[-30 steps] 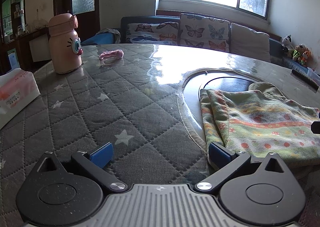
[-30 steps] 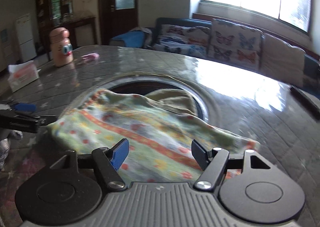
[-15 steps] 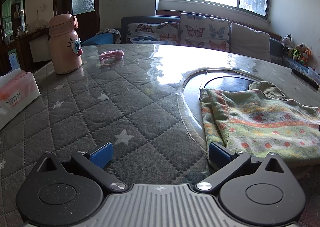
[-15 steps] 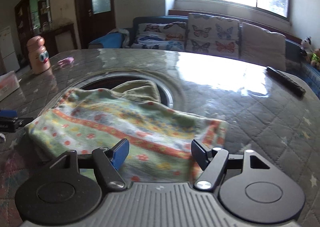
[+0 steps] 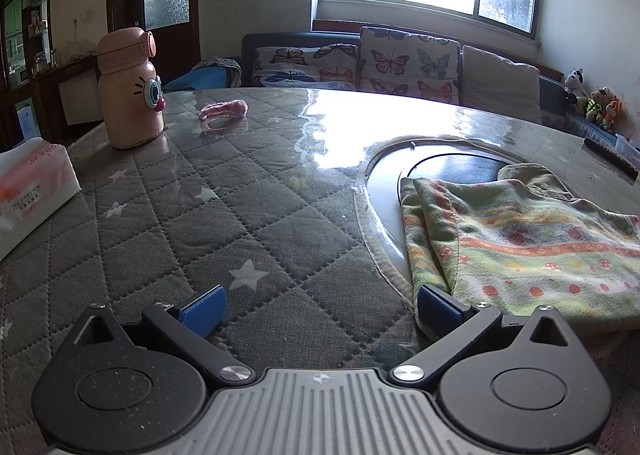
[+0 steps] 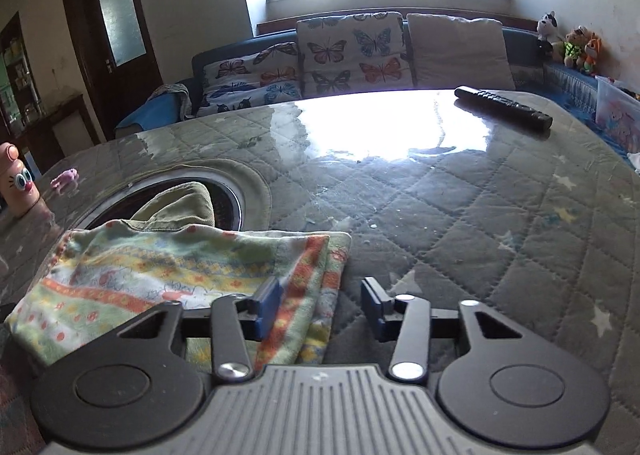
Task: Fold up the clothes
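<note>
A folded green garment with orange stripes and red dots (image 5: 520,251) lies flat on the table, partly over the round inset; it also shows in the right wrist view (image 6: 180,275). An olive piece (image 6: 180,209) sticks out from under its far edge. My left gripper (image 5: 318,305) is open and empty, low over the table at the garment's left front corner. My right gripper (image 6: 320,305) is open and empty, with its left finger over the garment's right edge and its right finger over bare cover.
The quilted grey star-pattern table cover (image 5: 208,215) lies under clear film. A pink bottle (image 5: 130,89), a pink small thing (image 5: 224,111) and a tissue pack (image 5: 32,191) stand at the left. A black remote (image 6: 504,109) lies at the far right. A sofa stands behind.
My right gripper has swung to the right, from over the garment's middle to its right edge. The left gripper has not moved. The garment lies flatter.
</note>
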Tool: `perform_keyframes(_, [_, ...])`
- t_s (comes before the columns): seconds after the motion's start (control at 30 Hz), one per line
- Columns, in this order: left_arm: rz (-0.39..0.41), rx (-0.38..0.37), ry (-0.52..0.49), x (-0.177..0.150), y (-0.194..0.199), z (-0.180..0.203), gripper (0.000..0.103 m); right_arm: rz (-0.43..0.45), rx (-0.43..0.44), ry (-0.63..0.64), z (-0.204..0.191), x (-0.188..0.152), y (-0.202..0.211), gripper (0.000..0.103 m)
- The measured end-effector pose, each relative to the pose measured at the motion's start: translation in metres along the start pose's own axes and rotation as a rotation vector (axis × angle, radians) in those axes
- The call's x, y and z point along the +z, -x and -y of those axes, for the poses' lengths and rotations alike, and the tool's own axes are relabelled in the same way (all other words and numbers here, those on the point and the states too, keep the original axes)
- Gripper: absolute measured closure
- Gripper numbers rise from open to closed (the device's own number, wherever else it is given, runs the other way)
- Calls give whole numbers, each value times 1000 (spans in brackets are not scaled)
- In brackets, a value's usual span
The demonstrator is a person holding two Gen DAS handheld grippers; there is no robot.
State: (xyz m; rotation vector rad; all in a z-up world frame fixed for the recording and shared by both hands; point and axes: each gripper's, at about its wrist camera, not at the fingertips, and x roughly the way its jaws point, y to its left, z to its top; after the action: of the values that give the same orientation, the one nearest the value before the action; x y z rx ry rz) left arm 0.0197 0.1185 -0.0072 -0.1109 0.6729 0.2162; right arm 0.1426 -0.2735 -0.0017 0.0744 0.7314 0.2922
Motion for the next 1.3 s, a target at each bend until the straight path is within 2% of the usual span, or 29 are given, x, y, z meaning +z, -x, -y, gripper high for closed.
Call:
perform_keyframes(0.1, [0, 0, 0, 0, 0, 0, 0, 0, 11, -11, -3, 0, -5, 75])
perform_keyframes(0.13, [0, 0, 0, 0, 0, 0, 0, 1, 17, -15, -5, 0, -5, 83])
perform_keyframes(0.23, [-2, 0, -2, 0, 0, 0, 0, 3, 17, -10, -7, 2, -5, 95])
perform_keyframes(0.27, [-3, 1, -3, 0, 0, 0, 0, 4, 17, -7, -8, 2, -5, 96])
perform_keyframes(0.6, [-16, 10, -5, 2, 0, 2, 0, 10, 18, -21, -9, 2, -3, 97])
perform_keyframes(0.73, [-25, 13, -6, 3, 0, 5, 0, 4, 23, -28, -10, 0, -5, 80])
perform_keyframes(0.87, [-32, 23, -19, 3, 0, 11, 0, 10, 22, -22, -13, -2, -7, 78])
perform_keyframes(0.9, [-34, 26, -22, 4, 0, 11, 0, 11, 23, -26, -13, -3, -7, 78])
perform_keyframes(0.97, [-39, 31, -22, 4, 0, 12, 0, 13, 24, -33, -12, -3, -7, 89])
perform_keyframes(1.07, [-45, 34, -20, 5, 1, 13, 0, 26, 21, -29, -13, -3, -4, 97])
perform_keyframes(1.3, [-49, -4, -30, 6, 7, 20, 0, 74, -27, -7, -13, 4, 5, 98])
